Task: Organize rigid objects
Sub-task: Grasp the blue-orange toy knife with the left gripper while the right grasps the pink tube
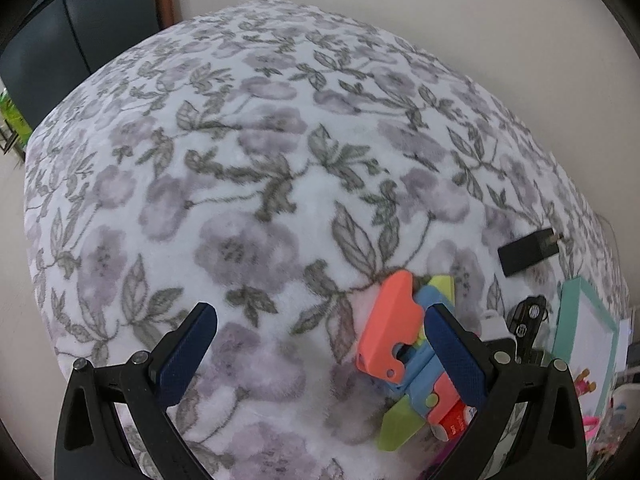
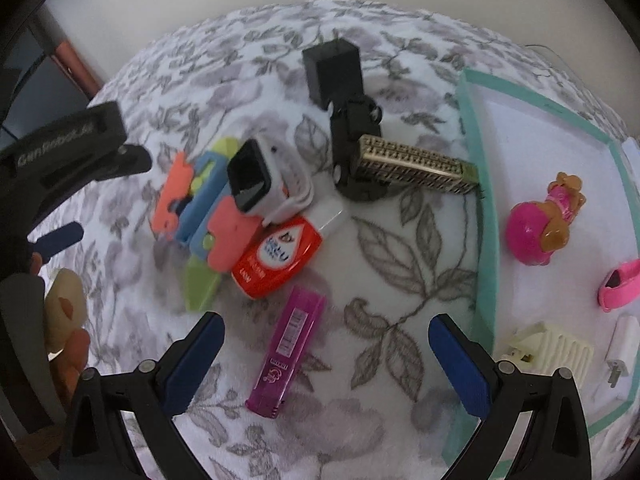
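A pile of small objects lies on a floral blanket [image 2: 400, 264]: a coral, blue and green plastic toy [image 2: 200, 208], a white smartwatch [image 2: 264, 180], a red bottle [image 2: 276, 256], a purple lead case [image 2: 286, 352], a black toy car [image 2: 354, 136], a gold comb-like piece [image 2: 412, 164] and a black charger [image 2: 334, 70]. My right gripper [image 2: 326, 354] is open around the purple case. My left gripper [image 1: 320, 336] is open, its right finger beside the plastic toy [image 1: 394, 328]. It also shows in the right wrist view [image 2: 60, 236].
A teal-rimmed white tray [image 2: 484, 200] at the right holds a pink doll ball [image 2: 536, 232], a pink clip [image 2: 620, 284], a cream clip [image 2: 548, 352] and a white plug [image 2: 620, 352]. The black charger [image 1: 528, 252] and the tray [image 1: 576, 320] show in the left wrist view. A wall stands behind.
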